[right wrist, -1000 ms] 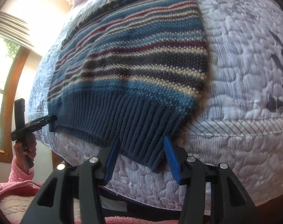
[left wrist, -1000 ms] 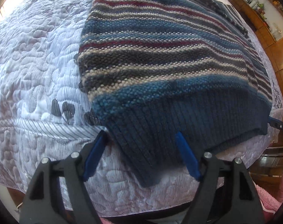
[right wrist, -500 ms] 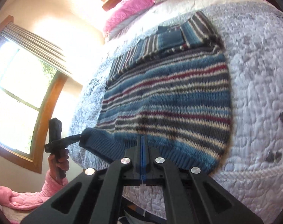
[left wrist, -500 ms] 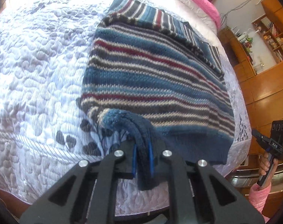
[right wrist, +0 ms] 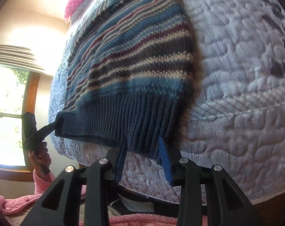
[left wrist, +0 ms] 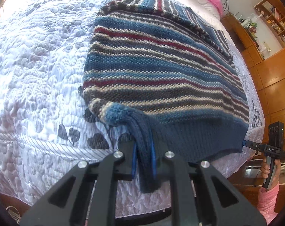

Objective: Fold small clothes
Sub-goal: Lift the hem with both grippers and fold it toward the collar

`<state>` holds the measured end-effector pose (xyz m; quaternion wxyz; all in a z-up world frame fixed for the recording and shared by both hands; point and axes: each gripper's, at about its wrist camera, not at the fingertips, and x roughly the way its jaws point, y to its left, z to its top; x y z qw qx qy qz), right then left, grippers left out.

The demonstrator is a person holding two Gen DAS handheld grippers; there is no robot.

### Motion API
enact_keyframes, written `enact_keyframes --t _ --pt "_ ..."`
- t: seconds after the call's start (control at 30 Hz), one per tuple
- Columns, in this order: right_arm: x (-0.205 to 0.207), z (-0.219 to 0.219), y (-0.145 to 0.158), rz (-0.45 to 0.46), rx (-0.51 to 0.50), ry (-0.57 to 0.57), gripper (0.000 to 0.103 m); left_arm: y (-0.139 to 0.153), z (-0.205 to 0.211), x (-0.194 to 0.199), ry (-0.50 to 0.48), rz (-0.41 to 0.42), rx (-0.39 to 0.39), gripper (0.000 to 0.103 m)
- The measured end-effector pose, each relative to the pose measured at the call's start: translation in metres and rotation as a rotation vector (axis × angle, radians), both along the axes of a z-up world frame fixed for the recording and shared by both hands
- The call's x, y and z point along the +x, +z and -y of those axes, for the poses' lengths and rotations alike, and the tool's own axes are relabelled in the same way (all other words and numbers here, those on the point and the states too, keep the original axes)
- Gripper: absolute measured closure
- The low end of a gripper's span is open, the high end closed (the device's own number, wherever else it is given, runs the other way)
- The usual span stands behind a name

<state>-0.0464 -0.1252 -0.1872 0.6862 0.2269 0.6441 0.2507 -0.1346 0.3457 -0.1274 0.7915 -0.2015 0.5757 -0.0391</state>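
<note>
The left gripper [left wrist: 143,159] pinches the striped blue knit sweater's [left wrist: 161,71] ribbed hem corner on the white quilted bed [left wrist: 39,66]; the right gripper [right wrist: 143,157], jaws wide, straddles the opposite corner, ready to lift.

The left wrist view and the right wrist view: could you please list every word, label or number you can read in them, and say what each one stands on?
"DAS": white letters on the black body of the right tongs, seen in the left wrist view.
Book spines on the wooden shelves: too small to read.
Striped sweater, quilted bedspread: no text visible.
Right wrist view: nothing readable.
</note>
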Motion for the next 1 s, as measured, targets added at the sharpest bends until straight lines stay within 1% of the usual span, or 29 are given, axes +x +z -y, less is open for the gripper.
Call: enact_keyframes --t 0.03,0.07,0.1,0.13,0.17,0.2,0.3,0.33,0.4,0.47,0.63,0.67,0.7,0.73,0.77,0.8,0.87,0.9,0.97,1.0 --pt "0.0 -0.003 -0.008 -0.011 0.032 -0.004 0.067 -0.002 0.0 -0.002 0.003 -0.002 0.0 0.091" --pt "0.0 -0.006 -0.014 -0.017 0.056 -0.006 0.073 -0.005 -0.001 -0.004 0.009 -0.005 -0.008 0.091" --pt "0.001 -0.01 -0.018 -0.017 0.079 -0.001 0.08 -0.007 -0.002 -0.005 0.017 -0.011 -0.014 0.091" --pt "0.002 -0.014 -0.021 -0.023 0.106 0.006 0.096 -0.009 -0.002 -0.005 0.023 -0.017 -0.018 0.091" --pt "0.003 -0.017 -0.018 -0.013 0.125 0.007 0.096 -0.009 -0.003 -0.006 0.027 -0.019 -0.021 0.091" --pt "0.003 -0.019 -0.011 0.017 0.144 0.016 0.096 -0.009 -0.004 -0.007 0.029 -0.017 -0.024 0.091" --pt "0.005 -0.016 0.028 0.13 0.178 0.018 0.097 0.0 -0.009 -0.006 0.035 0.008 -0.044 0.091" --pt "0.006 -0.013 0.039 0.156 0.173 0.012 0.097 0.002 -0.011 -0.005 0.038 0.016 -0.049 0.091" --pt "0.006 -0.008 0.053 0.185 0.127 0.015 0.098 0.006 -0.013 -0.004 0.035 0.025 -0.051 0.091" --pt "0.003 -0.003 0.052 0.18 0.1 0.011 0.103 0.006 -0.012 -0.003 0.027 0.028 -0.04 0.091" --pt "-0.013 0.013 0.029 0.127 0.071 -0.011 0.103 -0.001 -0.008 -0.007 0.022 0.009 -0.034 0.091" --pt "-0.015 0.015 0.026 0.121 0.064 -0.016 0.099 -0.004 -0.008 -0.009 0.022 0.003 -0.03 0.091" --pt "-0.015 0.02 0.022 0.107 0.055 -0.034 0.086 -0.007 -0.009 -0.011 0.024 -0.005 -0.03 0.091" --pt "-0.013 0.022 0.019 0.095 0.046 -0.058 0.076 -0.009 -0.01 -0.012 0.026 -0.012 -0.032 0.091" --pt "-0.012 0.025 0.016 0.092 0.039 -0.077 0.061 -0.012 -0.01 -0.013 0.029 -0.019 -0.033 0.09" --pt "-0.009 0.028 0.014 0.089 0.028 -0.093 0.054 -0.015 -0.01 -0.014 0.032 -0.026 -0.033 0.09" --pt "-0.004 0.03 0.005 0.069 0.023 -0.105 0.051 -0.019 -0.009 -0.016 0.034 -0.032 -0.029 0.088" --pt "-0.002 0.031 -0.001 0.057 0.02 -0.109 0.051 -0.021 -0.008 -0.016 0.033 -0.034 -0.023 0.088" --pt "0.0 0.029 -0.013 0.031 0.051 -0.112 0.051 -0.024 -0.005 -0.016 0.028 -0.04 -0.012 0.087" --pt "0.001 0.027 -0.016 0.027 0.051 -0.109 0.052 -0.027 -0.003 -0.015 0.024 -0.046 -0.006 0.086"
